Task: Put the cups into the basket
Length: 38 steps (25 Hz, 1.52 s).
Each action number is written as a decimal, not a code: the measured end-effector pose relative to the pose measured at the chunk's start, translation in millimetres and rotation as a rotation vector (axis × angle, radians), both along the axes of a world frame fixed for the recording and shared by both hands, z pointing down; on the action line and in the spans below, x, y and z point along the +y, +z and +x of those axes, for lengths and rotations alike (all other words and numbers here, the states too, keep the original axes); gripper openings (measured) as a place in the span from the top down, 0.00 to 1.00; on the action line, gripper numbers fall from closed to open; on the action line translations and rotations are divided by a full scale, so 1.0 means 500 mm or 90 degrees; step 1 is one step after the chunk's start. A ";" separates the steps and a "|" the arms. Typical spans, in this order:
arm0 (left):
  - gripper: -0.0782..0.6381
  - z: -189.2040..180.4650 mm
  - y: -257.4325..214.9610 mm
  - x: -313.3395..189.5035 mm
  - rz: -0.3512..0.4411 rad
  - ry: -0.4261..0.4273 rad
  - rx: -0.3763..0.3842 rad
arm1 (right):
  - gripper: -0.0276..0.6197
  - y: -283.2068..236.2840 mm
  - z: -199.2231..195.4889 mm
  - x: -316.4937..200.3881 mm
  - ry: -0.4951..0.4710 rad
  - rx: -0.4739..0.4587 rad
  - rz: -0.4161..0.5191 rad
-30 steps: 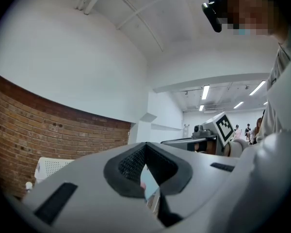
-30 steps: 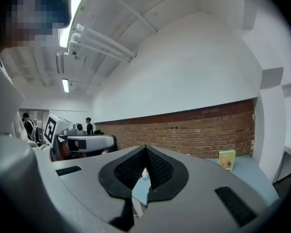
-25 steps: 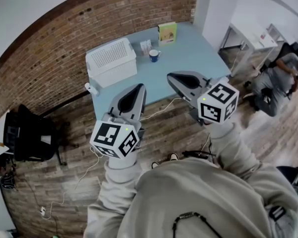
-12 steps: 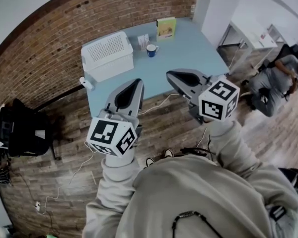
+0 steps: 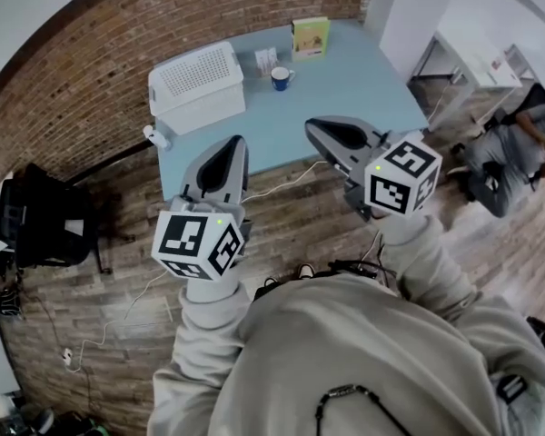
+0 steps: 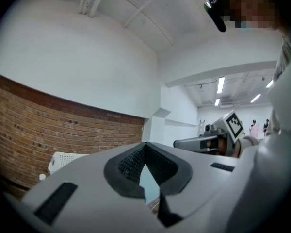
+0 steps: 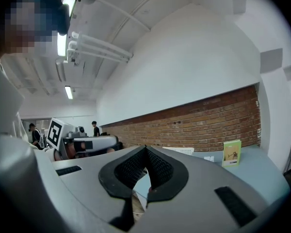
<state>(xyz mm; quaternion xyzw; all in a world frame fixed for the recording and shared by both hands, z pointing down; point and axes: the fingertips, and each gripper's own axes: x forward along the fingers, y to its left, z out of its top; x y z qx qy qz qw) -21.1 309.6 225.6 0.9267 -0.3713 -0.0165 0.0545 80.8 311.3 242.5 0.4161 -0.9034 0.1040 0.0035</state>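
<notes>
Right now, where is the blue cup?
Head view: the blue cup stands on the table, just right of the white basket, near the green booklet.

WALLS: red brick wall [image 5: 91, 57] at the back, white pillar [image 5: 409, 7] at its right end | FLOOR: wood plank floor [image 5: 127, 275], brown | FURNITURE: light-blue table [image 5: 363, 89] close to the brick, black chair [image 5: 45, 221] far left, white desk [image 5: 477, 57] far right | LIGHT: strip lights [image 7: 62, 42] lit on white ceiling
</notes>
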 end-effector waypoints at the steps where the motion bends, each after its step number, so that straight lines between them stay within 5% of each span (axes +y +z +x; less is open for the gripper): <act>1: 0.90 0.000 0.005 -0.002 0.003 -0.014 -0.019 | 0.94 -0.003 0.000 0.003 -0.004 -0.006 0.004; 8: 0.90 0.036 0.020 0.010 0.019 -0.021 -0.063 | 0.94 0.000 0.030 0.008 -0.010 -0.028 0.020; 17: 0.90 0.053 0.040 -0.020 0.010 0.016 -0.027 | 0.94 -0.002 0.058 -0.029 0.040 -0.036 0.072; 22: 0.90 0.044 0.035 -0.092 -0.009 0.002 0.024 | 0.94 0.007 0.057 -0.061 0.045 -0.022 0.065; 27: 0.90 0.065 0.012 -0.153 0.011 0.016 0.017 | 0.94 0.001 0.049 -0.117 0.041 -0.004 0.056; 33: 0.90 0.031 0.041 -0.246 -0.026 0.006 0.041 | 0.94 0.031 0.025 -0.205 0.037 0.027 0.042; 38: 0.90 0.037 0.055 -0.306 -0.039 0.090 0.019 | 0.94 0.031 -0.007 -0.290 0.033 0.026 0.039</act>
